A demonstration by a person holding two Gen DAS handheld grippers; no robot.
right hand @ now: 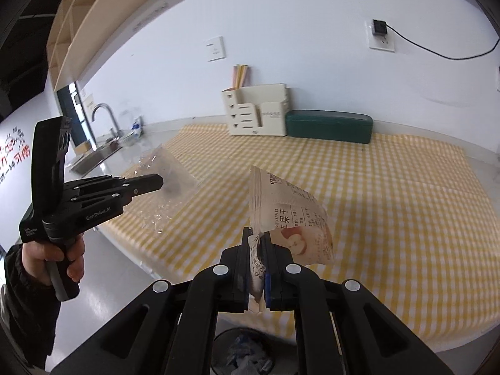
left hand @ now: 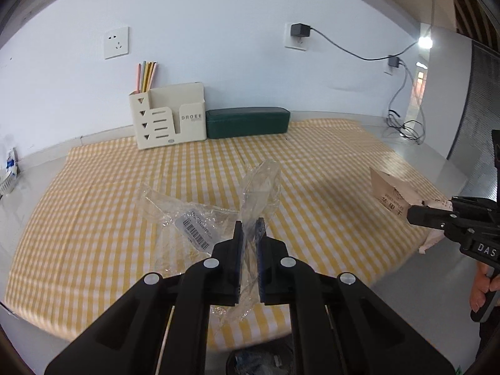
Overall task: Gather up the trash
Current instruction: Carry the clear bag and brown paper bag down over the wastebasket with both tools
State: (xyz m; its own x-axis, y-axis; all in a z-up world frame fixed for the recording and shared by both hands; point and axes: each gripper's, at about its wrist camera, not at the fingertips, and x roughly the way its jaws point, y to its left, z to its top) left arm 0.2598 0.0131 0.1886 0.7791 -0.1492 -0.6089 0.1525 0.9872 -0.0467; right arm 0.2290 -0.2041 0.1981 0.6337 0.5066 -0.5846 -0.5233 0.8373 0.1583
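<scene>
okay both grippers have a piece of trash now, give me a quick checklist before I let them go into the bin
1. Left gripper shut on the clear plastic bag: ok.
2. Right gripper shut on the dried apple snack pouch: ok.
3. Both pieces lifted off the yellow checked tablecloth: ok, though whether the bag's lower edge brushes the cloth, cannot tell.
4. Trash bin in view below the grippers: ok, dark opening with trash inside shows between the fingers in both views.
5. Each piece directly over the opening: cannot tell; both seem to hang nearer the table edge.
</scene>
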